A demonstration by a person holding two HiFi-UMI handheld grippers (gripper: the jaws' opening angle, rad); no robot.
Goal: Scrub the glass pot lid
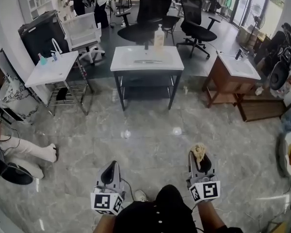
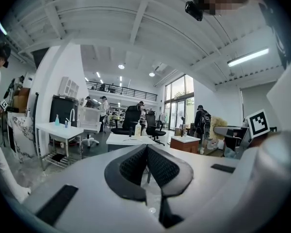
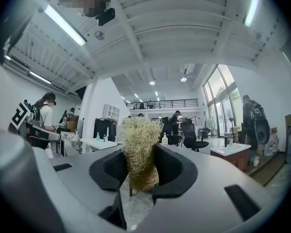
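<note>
The scrubbing had apparently not begun. The right claw (image 3: 141,166) was clamped on a straw-coloured scrub pad (image 3: 139,144), and the left claw (image 2: 146,166) was closed on nothing. No glass pot lid showed in any view. The white desk (image 1: 123,62) with its sink stood well ahead.

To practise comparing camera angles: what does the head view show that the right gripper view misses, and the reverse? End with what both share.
Head view only: the marker cube on the right gripper, the person's dark top and a shoe. Right gripper view only: the ceiling, its strip light and the balcony railing. Both: the right gripper shut on the straw-coloured scrubber, and the white sink stand with a soap bottle.
</note>
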